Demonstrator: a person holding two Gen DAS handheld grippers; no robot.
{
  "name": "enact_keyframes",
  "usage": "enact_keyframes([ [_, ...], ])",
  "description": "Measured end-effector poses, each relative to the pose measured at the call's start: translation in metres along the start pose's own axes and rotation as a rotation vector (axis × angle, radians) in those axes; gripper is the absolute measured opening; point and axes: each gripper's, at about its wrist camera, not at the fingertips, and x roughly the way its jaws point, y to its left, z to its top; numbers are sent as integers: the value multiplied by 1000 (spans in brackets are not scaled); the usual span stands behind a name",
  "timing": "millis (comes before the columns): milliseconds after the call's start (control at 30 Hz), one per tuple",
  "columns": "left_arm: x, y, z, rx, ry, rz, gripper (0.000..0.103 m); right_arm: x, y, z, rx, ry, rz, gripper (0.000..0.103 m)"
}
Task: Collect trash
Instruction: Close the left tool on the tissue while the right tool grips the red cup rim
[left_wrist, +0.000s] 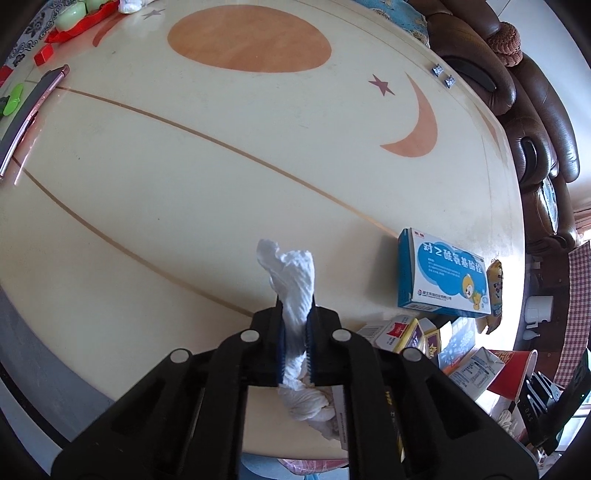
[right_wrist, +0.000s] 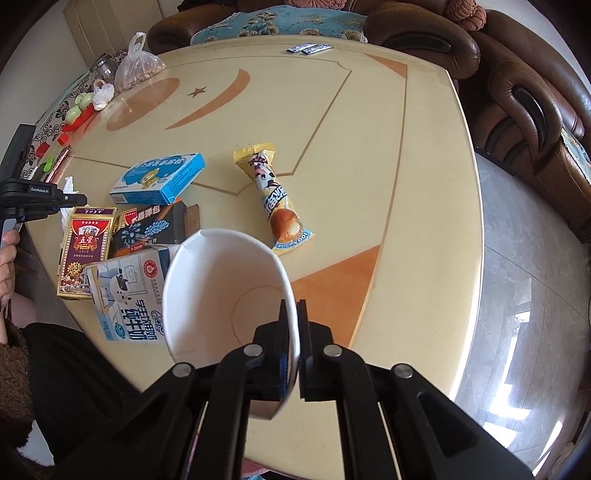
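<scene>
My left gripper (left_wrist: 294, 314) is shut on a crumpled white tissue (left_wrist: 291, 280), which sticks up past the fingertips and bunches below them, over the cream table (left_wrist: 184, 166). My right gripper (right_wrist: 292, 317) is shut on the wall of a white paper cup (right_wrist: 221, 295), one finger inside and one outside; the cup is tilted with its mouth toward the camera. In the right wrist view the left gripper (right_wrist: 79, 199) shows at the left table edge with the tissue (right_wrist: 69, 183). A snack wrapper (right_wrist: 273, 199) lies flat in the middle of the table (right_wrist: 369, 147).
A blue medicine box (right_wrist: 159, 179), a playing-card box (right_wrist: 85, 251), a dark box (right_wrist: 155, 225) and a milk carton (right_wrist: 125, 295) crowd the near-left table. A phone (left_wrist: 33, 107), plastic bags (right_wrist: 136, 70) and sachets (right_wrist: 308, 48) lie farther off. Brown sofas (right_wrist: 535, 110) ring the table. A person's hand (right_wrist: 7, 258) is at the left.
</scene>
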Motion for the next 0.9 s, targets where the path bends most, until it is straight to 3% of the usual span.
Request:
enact_keyframes([
  [333,-31,4,2,16,-69,14,8,-29,7,11,-36,-107,-100,4],
  [633,-70,-7,3,78,-139,49,8,-45,9,16,-33,-146,-107,4],
  [900,-103,-27,-15,159,-168,48,8,-65,13,13,-33,-176,-114,4],
])
